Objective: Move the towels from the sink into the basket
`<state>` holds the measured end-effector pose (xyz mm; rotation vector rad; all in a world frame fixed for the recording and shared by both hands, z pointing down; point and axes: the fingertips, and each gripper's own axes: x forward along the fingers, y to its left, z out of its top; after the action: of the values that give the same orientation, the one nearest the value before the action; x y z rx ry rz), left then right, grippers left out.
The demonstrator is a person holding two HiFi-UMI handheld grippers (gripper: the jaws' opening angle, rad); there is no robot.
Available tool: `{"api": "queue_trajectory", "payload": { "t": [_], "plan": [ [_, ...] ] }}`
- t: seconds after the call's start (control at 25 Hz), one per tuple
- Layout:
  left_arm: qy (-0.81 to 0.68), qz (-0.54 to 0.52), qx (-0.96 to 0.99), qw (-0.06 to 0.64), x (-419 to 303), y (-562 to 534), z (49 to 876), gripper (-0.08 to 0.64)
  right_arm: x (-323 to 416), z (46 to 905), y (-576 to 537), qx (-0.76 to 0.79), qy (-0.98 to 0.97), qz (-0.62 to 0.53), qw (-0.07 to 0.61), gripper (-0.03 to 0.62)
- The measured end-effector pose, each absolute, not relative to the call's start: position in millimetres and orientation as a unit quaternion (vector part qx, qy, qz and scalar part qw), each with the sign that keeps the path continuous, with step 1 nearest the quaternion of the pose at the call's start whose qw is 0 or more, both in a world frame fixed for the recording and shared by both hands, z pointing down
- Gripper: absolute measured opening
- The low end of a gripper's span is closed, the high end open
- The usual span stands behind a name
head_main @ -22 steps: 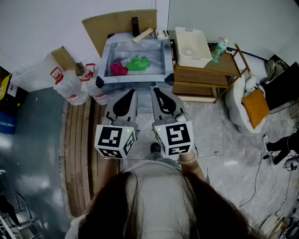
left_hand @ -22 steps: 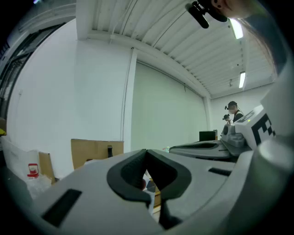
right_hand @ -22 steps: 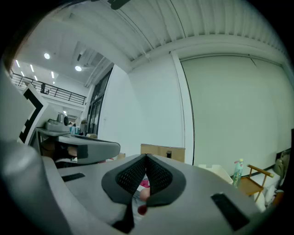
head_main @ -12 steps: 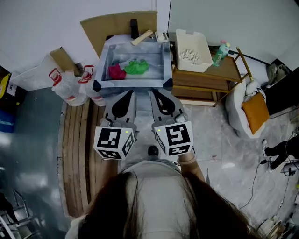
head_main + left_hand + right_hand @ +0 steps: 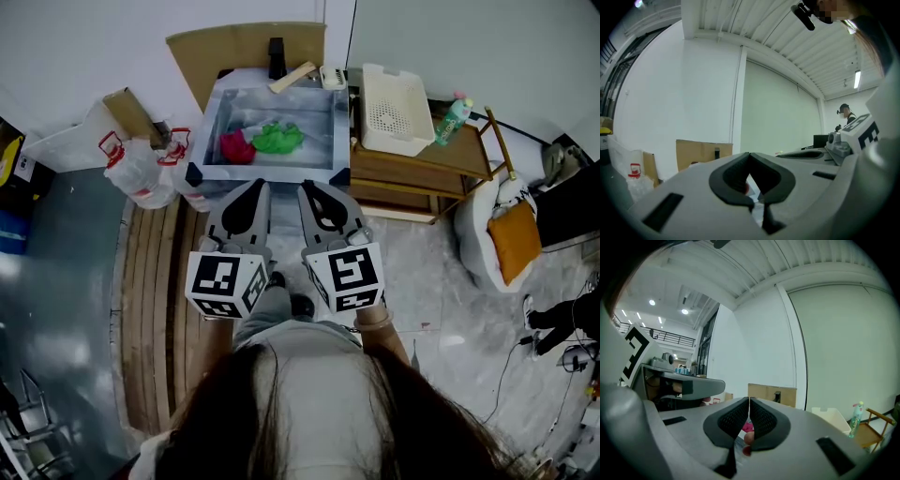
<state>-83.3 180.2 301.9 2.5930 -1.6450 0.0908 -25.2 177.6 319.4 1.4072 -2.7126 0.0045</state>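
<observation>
1. Pale tiled floor underfoot, with a wooden slat strip along the left. This looks like a walk-up, no grabbing yet.
2. What's changed: over the last second the whole scene has slid a bit in the head view, and a grey trouser leg now pokes out between the marker cubes. I read that as a step toward the sink.
3. The left tool and right tool haven't budged from their pose. Both are level, side by side, tips pressed together, nothing in either. They'll need to open before any pick.
4. Just past the tips is the grey metal sink. The crumpled magenta towel and crumpled green towel lie in it, touching, toward the left half. Both are still to be moved.
5. The white slotted plastic basket sits empty on the low wooden worktop, right beside the sink's right wall. So it's a short sideways carry.
6. Edges: the sink's raised rim needs clearing going in and coming out, then the basket's rim.
7. Room: clear plastic bags crowd the sink's left side and a cardboard sheet leans behind it. The front and the air above are open, and so is the floor out to the right.
</observation>
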Motion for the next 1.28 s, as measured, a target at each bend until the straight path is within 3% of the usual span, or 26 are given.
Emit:
{"api": "queue_trajectory", "payload": {
  "t": [1.28],
  "plan": [
    [-0.512,0.046,0.854,0.081,-120,23,342,0.008,-74,366,27,0.447,-0.886,0.008,0.121,0.028]
  ]
}}
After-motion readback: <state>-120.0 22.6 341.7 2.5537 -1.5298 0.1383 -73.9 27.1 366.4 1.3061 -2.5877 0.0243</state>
